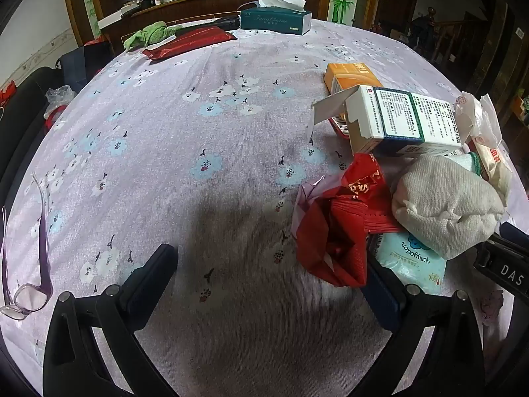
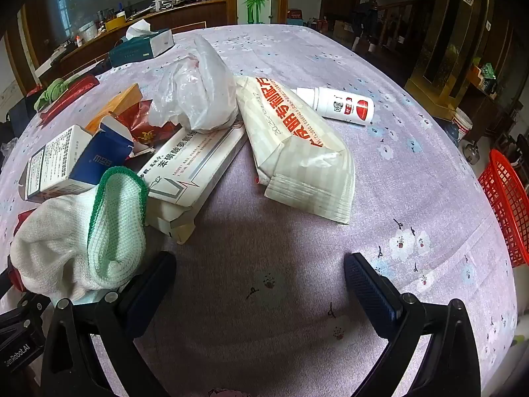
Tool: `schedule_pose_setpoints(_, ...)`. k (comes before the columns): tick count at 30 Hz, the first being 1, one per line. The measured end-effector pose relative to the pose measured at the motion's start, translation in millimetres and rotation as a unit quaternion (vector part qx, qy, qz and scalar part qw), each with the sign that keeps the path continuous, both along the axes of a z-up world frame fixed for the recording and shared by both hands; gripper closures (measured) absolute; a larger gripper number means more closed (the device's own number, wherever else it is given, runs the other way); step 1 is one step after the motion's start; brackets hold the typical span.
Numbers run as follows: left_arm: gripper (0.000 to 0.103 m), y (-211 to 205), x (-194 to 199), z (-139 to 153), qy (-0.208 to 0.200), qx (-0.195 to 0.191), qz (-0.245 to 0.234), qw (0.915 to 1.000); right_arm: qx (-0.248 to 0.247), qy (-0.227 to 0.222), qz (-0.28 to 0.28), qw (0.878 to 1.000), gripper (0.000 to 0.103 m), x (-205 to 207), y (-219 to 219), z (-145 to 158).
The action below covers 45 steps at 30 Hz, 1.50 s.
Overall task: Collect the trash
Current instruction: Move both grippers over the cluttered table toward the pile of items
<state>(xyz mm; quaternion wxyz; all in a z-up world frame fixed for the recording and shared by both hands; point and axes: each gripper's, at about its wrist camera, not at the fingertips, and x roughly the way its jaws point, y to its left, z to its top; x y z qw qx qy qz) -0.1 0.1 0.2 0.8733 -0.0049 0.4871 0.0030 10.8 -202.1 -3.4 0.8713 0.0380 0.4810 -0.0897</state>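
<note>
Two grippers hover low over the flowered tablecloth (image 1: 198, 125), both empty.

Left wrist view: the left gripper (image 1: 269, 269) has its fingers spread wide, nothing between them. The trash pile lies to its right. A crumpled red wrapper (image 1: 334, 231) touches the right finger; beside it sit a white knit glove (image 1: 446, 205) and an opened white carton (image 1: 400, 119). The wrapper looks light, thin and slippery; pinch it at a bunched fold.

Right wrist view: the right gripper (image 2: 261, 281) is likewise spread and empty. Ahead lies a striped paper packet (image 2: 297, 152), probably light and crushable; grip its near sealed edge. A white bottle (image 2: 344, 104) lies on its side and may roll. A red basket (image 2: 509, 205) stands past the table's right edge.
</note>
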Motion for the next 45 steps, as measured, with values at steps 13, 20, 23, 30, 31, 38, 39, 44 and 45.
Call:
schedule_pose_setpoints(13, 0.0, 7, -42, 43, -0.05, -0.009, -0.002, 0.9987, 0.025, 0.053, 0.047, 0.997, 0.001, -31, -34, 24)
schedule_pose_setpoints(20, 0.0, -18, -84, 91, -0.107, -0.003, -0.025, 0.9939, -0.006, -0.038, 0.056, 0.998, 0.0, -93, -62, 90)
schedule_pose_setpoints(23, 0.0, -38, -99, 108, -0.131, 0.01, -0.046, 0.9903, -0.036, -0.081, 0.064, 0.994, 0.0, -112, -67, 120)
schedule_pose_setpoints(30, 0.0, -78, -107, 120, -0.141, 0.009, -0.063, 0.9879, -0.016, -0.099, 0.062, 0.993, 0.0, -123, -92, 135)
schedule_pose_setpoints(31, 0.0, -80, -108, 120, -0.142, 0.009, -0.064, 0.9877, -0.012, -0.101, 0.058, 0.993, 0.0, -124, -97, 135)
schedule_pose_setpoints(38, 0.0, -100, -111, 126, -0.148, 0.012, -0.073, 0.9861, 0.002, -0.099, 0.07, 0.993, 0.0, -127, -115, 133)
schedule_pose_setpoints(39, 0.0, -102, -114, 128, -0.153, 0.013, -0.073, 0.9854, -0.004, -0.102, 0.074, 0.992, 0.0, -128, -114, 135)
schedule_pose_setpoints(44, 0.0, -110, -121, 140, -0.177, 0.019, -0.075, 0.9812, -0.018, -0.136, 0.08, 0.987, 0.0, -134, -118, 149)
schedule_pose_setpoints(45, 0.0, -113, -123, 143, -0.182, 0.02, -0.076, 0.9802, -0.021, -0.143, 0.082, 0.986, 0.0, -135, -119, 152)
